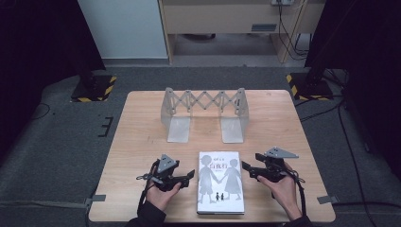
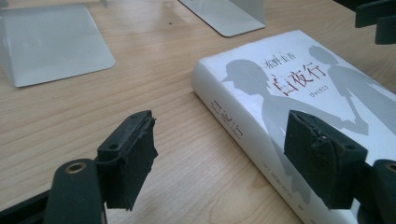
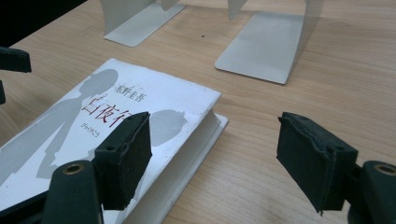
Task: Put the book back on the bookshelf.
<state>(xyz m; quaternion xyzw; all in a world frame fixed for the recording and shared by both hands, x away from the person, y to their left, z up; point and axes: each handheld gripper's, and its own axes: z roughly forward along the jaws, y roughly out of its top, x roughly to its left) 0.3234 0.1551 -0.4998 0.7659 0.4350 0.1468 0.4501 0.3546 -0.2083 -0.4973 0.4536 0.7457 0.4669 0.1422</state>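
While a white hardcover book [image 1: 220,182] lies flat, cover up, near the front edge of a pale wooden table [image 1: 142,142], two hand-held grippers flank it, one on each side. Grey silhouettes of two figures holding hands, with red and grey lettering above them, mark the cover. The left gripper [image 1: 189,176] sits just beside the book's spine, its jaws spread apart and holding nothing; in the left gripper view its two black padded fingers [image 2: 133,154] stand astride the spine edge without pressing on it, one over bare wood, the other over the cover. The right gripper [image 1: 247,167] hovers at the book's opposite long edge, its jaws likewise parted and empty; in the right gripper view one pad [image 3: 126,154] hangs above the cover near the page edge and the other above the bare table. Each gripper is carried by a person's hand [image 1: 161,196] coming in from the near side of the table. Farther back on the table stands an extendable metal bookend rack [image 1: 204,109], its two upright end plates joined by a scissor lattice, well apart from the book. Dark grey carpet [image 1: 56,142] surrounds the table.
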